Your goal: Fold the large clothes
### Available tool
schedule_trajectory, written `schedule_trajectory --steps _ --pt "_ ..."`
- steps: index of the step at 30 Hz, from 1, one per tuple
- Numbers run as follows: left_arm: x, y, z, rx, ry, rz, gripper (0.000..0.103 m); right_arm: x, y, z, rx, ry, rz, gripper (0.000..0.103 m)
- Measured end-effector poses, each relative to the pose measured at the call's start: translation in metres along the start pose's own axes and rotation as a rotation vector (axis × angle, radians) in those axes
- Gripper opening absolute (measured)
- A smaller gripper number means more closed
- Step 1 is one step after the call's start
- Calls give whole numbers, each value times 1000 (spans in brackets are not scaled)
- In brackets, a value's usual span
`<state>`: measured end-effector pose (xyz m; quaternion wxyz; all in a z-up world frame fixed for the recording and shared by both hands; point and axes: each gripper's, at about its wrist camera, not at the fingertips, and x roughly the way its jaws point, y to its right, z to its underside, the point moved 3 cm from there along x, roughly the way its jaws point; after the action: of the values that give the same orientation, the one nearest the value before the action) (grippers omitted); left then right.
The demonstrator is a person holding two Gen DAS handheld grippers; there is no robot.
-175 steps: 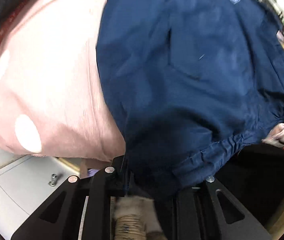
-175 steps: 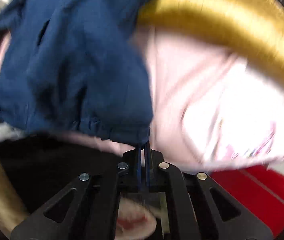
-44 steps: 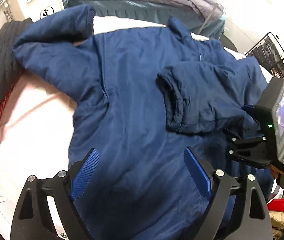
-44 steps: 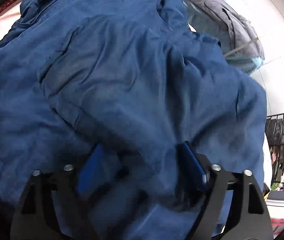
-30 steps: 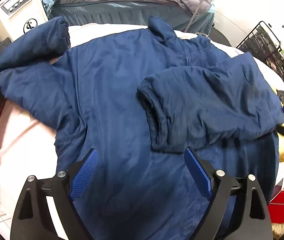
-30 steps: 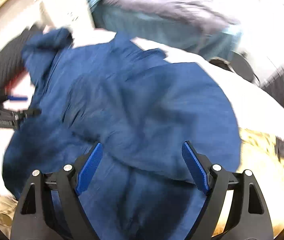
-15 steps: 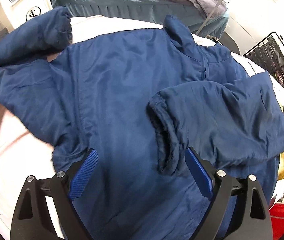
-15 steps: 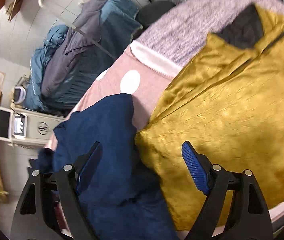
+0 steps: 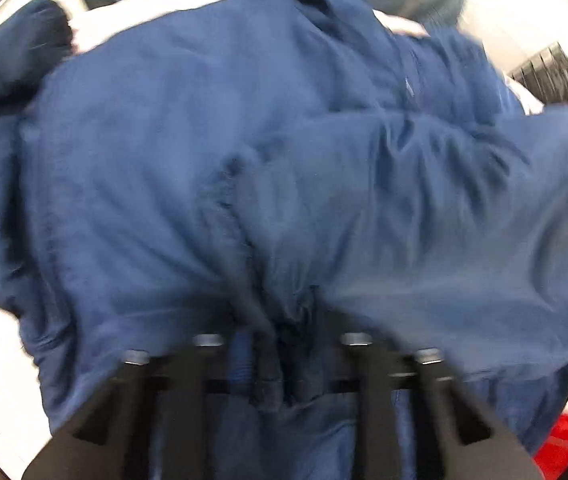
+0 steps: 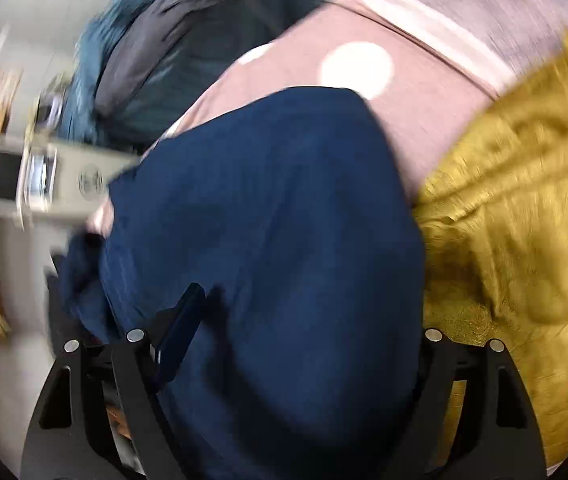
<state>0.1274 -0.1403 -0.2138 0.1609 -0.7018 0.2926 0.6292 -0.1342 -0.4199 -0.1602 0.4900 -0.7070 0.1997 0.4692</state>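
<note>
A large navy jacket lies spread on a pink bed cover, one sleeve folded across its front. In the left wrist view my left gripper points down and is shut on the gathered cuff of that sleeve, with fabric bunched between the jaws. In the right wrist view the jacket's side fills the middle. My right gripper stands open around it. One blue fingertip shows at the left; the other is hidden under cloth. Both views are blurred.
A mustard-yellow garment lies right beside the jacket on the pink dotted cover. Grey and teal clothes are piled behind, beside a white appliance. A black wire rack and something red sit at the right.
My left gripper has dropped onto the folded sleeve's cuff and gone from wide open to shut on it. The right gripper has rolled and sunk closer to the jacket's edge.
</note>
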Motion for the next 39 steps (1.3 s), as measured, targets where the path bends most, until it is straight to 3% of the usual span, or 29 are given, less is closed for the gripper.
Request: schedule_trajectory --steps 1,4,7,10,12,17,18,19,22,25,29,32,34,36,39 --pt "-9 -13 1 -40 21 5 12 -3 -4 2 -20 5 9 81" --pt "-28 -62 11 -129 54 -80 11 -11 -1 7 2 28 -18 81" --pt "-26 -104 26 -221 22 -73 11 -10 12 9 74 40 -51 87" --pt "-20 -112 31 -222 14 -61 11 5 21 5 152 26 -88 87" --pt "-19 -107 30 -214 13 -84 12 15 18 0 172 22 -126 87" --pt "-17 -79 24 -179 7 -140 12 32 3 -23 164 109 -92 87" --pt "-17 -72 23 -163 8 -152 12 39 2 -27 173 105 -94 83" --pt "-17 -69 23 -148 7 -160 12 47 -1 -30 177 91 -107 65" --pt "-18 -63 19 -143 0 -160 12 48 -14 -29 125 72 -99 27" --pt "-25 -58 12 -139 4 -119 12 20 -30 -24 15 142 -19 18" --pt "-38 -14 -3 -16 37 -116 12 -48 -42 -14 -72 288 48 15" --pt "-39 33 -18 89 56 -97 12 -80 -47 -10 -140 348 88 14" --pt "-34 60 -27 141 51 -88 12 -82 -39 -15 -154 332 84 16" --pt "-24 75 -32 171 34 -101 12 -72 -19 -23 -75 292 79 21" --pt "-11 82 -39 168 11 -120 12 -61 14 -28 37 256 220 36"
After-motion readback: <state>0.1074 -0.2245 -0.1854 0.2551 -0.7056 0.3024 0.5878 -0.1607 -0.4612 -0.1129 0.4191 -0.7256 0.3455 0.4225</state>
